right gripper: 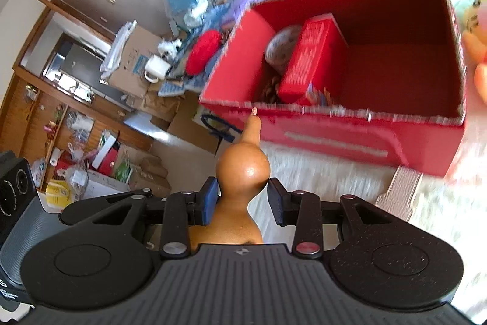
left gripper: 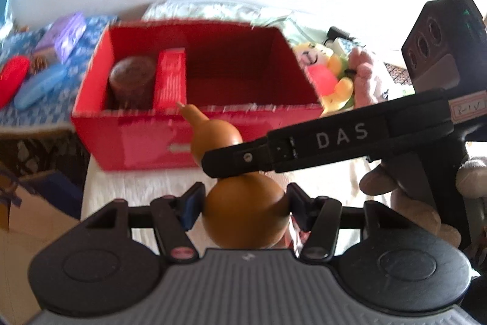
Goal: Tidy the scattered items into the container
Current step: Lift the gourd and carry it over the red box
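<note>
Gourd (left gripper: 243, 215) pinched by L fingers (left gripper: 194, 203) & R fingers (right gripper: 210, 200), base cut off, red box (left gripper: 146, 142) blurred.

Cluttered home room: plush toys (left gripper: 328, 75) lying on bedding, wooden cabinet (right gripper: 45, 99) and cardboard boxes (right gripper: 137, 63) crowding the floor.

Gourd (left gripper: 246, 212) in front of open box (left gripper: 146, 139), stem toward it; inside box at left, round tin (left gripper: 131, 78) beside upright carton (left gripper: 170, 78); plush toys (left gripper: 328, 78) right of box.
</note>
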`<state>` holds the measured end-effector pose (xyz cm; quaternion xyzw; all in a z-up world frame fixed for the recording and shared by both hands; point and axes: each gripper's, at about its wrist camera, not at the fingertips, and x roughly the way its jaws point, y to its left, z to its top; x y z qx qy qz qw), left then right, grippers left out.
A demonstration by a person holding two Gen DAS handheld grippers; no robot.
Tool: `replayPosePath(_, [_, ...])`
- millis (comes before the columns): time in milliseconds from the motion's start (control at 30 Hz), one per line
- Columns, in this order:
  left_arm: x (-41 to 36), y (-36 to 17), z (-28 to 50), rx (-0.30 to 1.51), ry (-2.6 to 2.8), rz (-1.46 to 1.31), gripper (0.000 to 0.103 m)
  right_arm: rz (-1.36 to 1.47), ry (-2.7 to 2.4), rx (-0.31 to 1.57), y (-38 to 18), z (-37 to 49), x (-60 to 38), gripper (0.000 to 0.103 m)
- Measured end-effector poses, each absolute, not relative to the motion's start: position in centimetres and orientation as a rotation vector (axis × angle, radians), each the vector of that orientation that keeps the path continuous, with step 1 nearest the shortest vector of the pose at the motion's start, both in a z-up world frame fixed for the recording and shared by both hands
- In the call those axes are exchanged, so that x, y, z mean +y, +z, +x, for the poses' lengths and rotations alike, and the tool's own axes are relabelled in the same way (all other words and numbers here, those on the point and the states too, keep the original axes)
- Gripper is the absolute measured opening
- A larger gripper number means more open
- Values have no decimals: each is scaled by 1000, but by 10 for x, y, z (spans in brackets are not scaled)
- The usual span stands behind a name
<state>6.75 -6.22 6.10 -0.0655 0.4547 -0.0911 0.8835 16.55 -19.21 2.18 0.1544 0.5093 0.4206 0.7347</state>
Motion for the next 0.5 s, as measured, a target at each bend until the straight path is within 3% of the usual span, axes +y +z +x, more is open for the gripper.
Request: replayPosePath(500, [-66,85,158,857,-302,-67,58,462,793,989,42,234,-204,39])
